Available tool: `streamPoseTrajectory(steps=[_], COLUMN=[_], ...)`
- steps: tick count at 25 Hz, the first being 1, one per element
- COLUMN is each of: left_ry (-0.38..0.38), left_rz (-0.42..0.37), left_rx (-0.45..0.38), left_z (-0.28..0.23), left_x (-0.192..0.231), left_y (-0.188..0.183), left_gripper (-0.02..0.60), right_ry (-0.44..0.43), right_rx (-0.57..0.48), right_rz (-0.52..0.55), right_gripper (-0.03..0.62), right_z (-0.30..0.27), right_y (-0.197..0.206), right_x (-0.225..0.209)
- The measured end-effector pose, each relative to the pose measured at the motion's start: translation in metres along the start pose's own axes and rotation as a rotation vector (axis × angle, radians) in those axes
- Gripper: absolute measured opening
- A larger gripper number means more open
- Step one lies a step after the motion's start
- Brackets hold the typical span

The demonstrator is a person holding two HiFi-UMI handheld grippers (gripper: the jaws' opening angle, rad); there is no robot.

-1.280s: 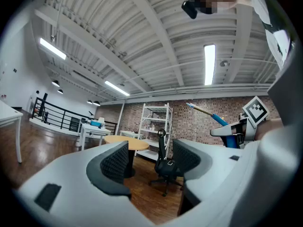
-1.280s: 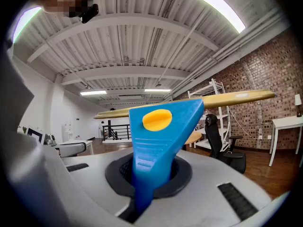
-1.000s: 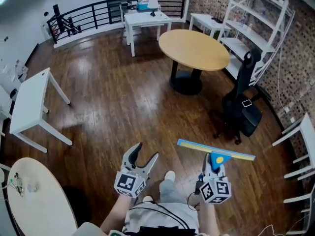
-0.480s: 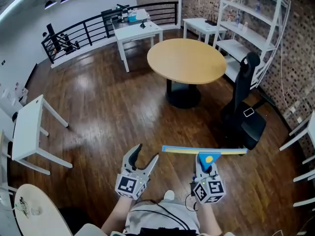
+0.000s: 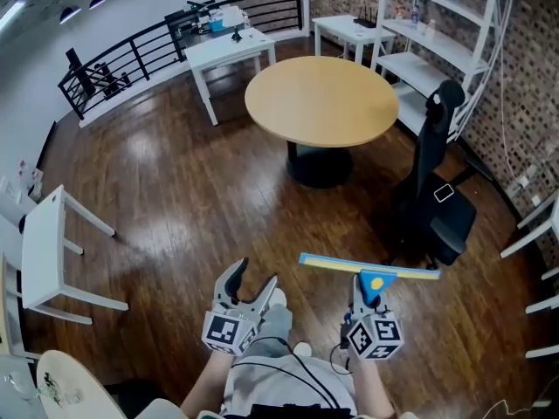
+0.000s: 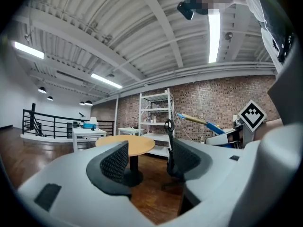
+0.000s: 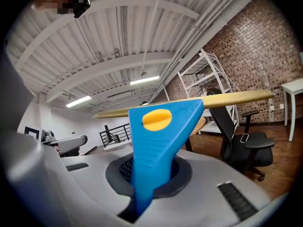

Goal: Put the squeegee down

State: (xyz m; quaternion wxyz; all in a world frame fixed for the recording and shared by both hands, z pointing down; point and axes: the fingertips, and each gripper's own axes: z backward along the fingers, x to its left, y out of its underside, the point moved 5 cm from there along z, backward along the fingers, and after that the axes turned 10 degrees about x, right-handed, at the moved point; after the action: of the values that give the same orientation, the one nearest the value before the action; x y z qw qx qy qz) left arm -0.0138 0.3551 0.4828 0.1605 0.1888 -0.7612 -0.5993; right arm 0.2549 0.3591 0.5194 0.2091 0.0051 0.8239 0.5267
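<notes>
The squeegee (image 5: 369, 270) has a blue handle with a yellow knob and a long yellow-edged blade held crosswise. My right gripper (image 5: 366, 299) is shut on its handle, low in the head view at right of centre. In the right gripper view the blue handle (image 7: 151, 141) stands between the pads with the blade (image 7: 189, 103) across the top. My left gripper (image 5: 246, 288) hangs beside it on the left, open with nothing between its pads (image 6: 116, 162). The squeegee blade (image 6: 194, 120) shows at the right of the left gripper view. Both are held out over the wooden floor.
A round wooden table (image 5: 321, 99) stands ahead. A black office chair (image 5: 437, 182) is to its right, white shelving (image 5: 441, 24) behind it. White tables (image 5: 229, 45) sit near a black railing (image 5: 131, 51). A white table (image 5: 48, 247) and a round table's edge (image 5: 79, 382) lie left.
The person has walked forward: the round table and chair have drawn nearer and shifted left in the head view. Both grippers keep their poses, the squeegee still gripped.
</notes>
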Motion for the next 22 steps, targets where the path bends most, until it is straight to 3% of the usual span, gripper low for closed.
streamPoseTrajectory(steps=[6, 12, 17, 22], left_ry=[0.057, 0.097, 0.155, 0.182], left_rz=[0.031, 0.011, 0.007, 0.022], left_rx=[-0.024, -0.089, -0.097, -0.094], left_z=[-0.105, -0.213, -0.275, -0.317], left_x=[0.042, 0.114, 0.166, 0.198], left_y=[-0.002, -0.043, -0.070, -0.079], left_gripper=[0.296, 0.296, 0.295, 0.295], right_ry=[0.060, 0.096, 0.125, 0.133], right_rx=[0.003, 0.022, 0.015, 0.055], right_rz=[0.013, 0.053, 0.052, 0.043], right_gripper=[0.025, 0.026, 0.028, 0.028], right_z=[-0.073, -0.180, -0.256, -0.316], right_y=[-0.031, -0.099, -0.140, -0.153], right_x=[-0.042, -0.055, -0.056, -0.057])
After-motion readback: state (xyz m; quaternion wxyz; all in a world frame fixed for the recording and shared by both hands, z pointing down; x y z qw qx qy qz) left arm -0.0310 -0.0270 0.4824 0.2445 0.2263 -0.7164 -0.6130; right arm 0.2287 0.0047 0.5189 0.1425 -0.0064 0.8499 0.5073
